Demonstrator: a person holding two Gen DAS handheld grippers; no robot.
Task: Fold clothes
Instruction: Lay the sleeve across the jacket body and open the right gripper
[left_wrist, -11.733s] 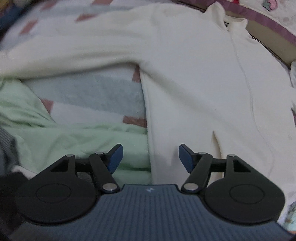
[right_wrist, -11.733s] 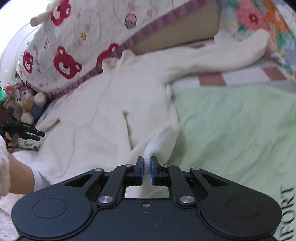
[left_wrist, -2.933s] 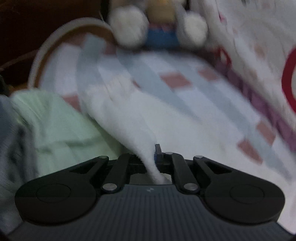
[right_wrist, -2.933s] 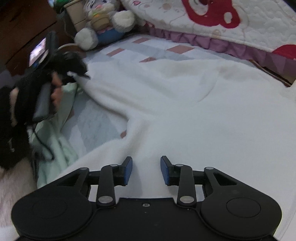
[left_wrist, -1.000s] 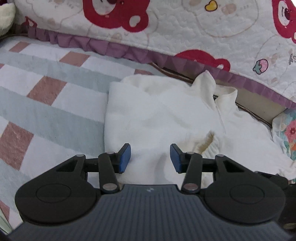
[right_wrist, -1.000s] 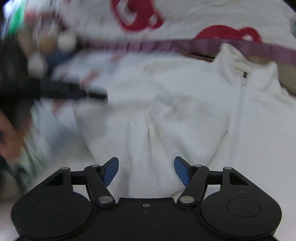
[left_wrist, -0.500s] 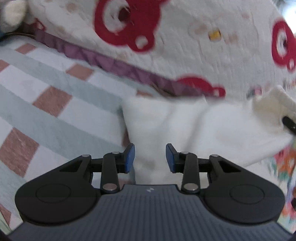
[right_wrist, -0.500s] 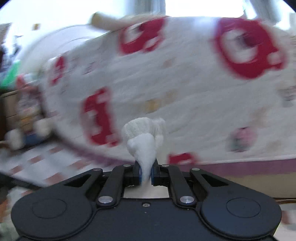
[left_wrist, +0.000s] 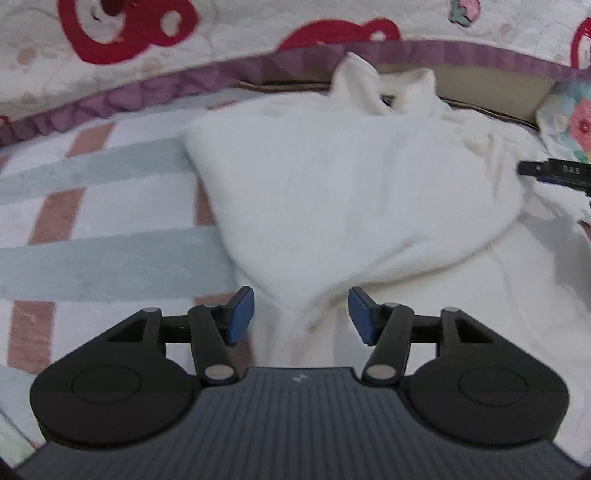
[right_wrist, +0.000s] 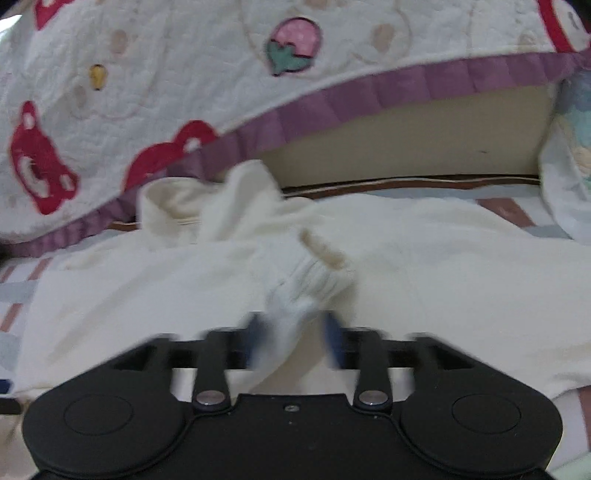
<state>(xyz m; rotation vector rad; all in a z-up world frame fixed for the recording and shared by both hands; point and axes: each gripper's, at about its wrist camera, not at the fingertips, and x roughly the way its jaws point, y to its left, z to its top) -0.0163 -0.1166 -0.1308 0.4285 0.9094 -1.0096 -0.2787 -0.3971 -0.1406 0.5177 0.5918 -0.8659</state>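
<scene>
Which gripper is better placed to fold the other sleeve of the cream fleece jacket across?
Right. The right gripper, just opened, hangs over the cream fleece jacket's unfolded side; the left gripper sits by the folded edge.

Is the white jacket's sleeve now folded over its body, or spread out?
Folded: the sleeve lies across the white jacket, cuff on its chest.

Right tool (right_wrist: 293, 341): jaws just opened; clamped on cuff half a second ago, now apart with cuff (right_wrist: 314, 273) loose between.
Left tool (left_wrist: 301, 314): jaws widened over jacket (left_wrist: 351, 192).
Sleeve: now folded across jacket body.
</scene>
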